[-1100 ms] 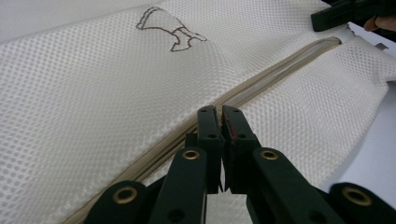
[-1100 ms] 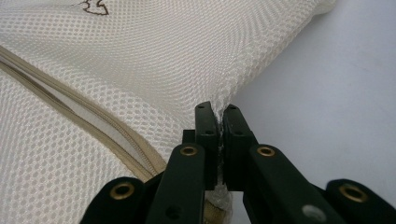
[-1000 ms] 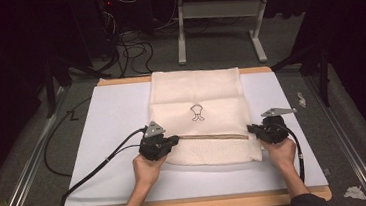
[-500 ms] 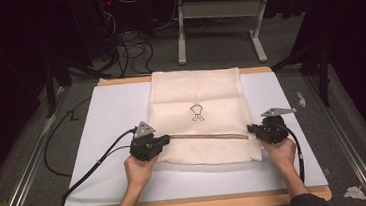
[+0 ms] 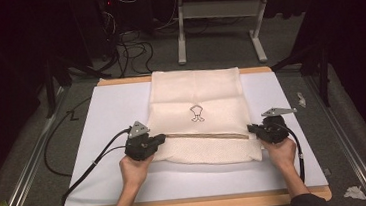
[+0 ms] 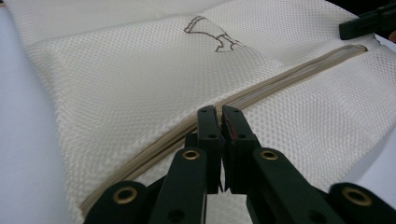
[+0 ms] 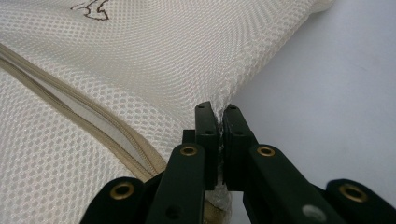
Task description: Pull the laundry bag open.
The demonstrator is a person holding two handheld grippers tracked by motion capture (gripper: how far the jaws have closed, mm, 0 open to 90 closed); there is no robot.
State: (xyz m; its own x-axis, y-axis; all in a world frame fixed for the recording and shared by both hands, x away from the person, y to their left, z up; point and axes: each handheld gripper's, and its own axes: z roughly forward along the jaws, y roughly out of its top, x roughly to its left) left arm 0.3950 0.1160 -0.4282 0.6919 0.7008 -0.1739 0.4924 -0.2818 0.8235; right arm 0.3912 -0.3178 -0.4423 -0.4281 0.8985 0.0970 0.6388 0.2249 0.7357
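Mesh bag (image 5: 199, 111): laid flat between both tools. Right gripper (image 7: 218, 116): jaws pinched on bag edge. Left gripper (image 6: 218, 119): jaws pressed together over the zipper (image 6: 261, 91), likely on its pull. Zipper best drawn with the edge kept taut.

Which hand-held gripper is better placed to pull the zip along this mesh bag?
Left. The left hand-held gripper is shut right on the beige zip of the cream mesh laundry bag, probably on its slider. The right hand-held gripper pinches the bag's edge, so it can anchor.
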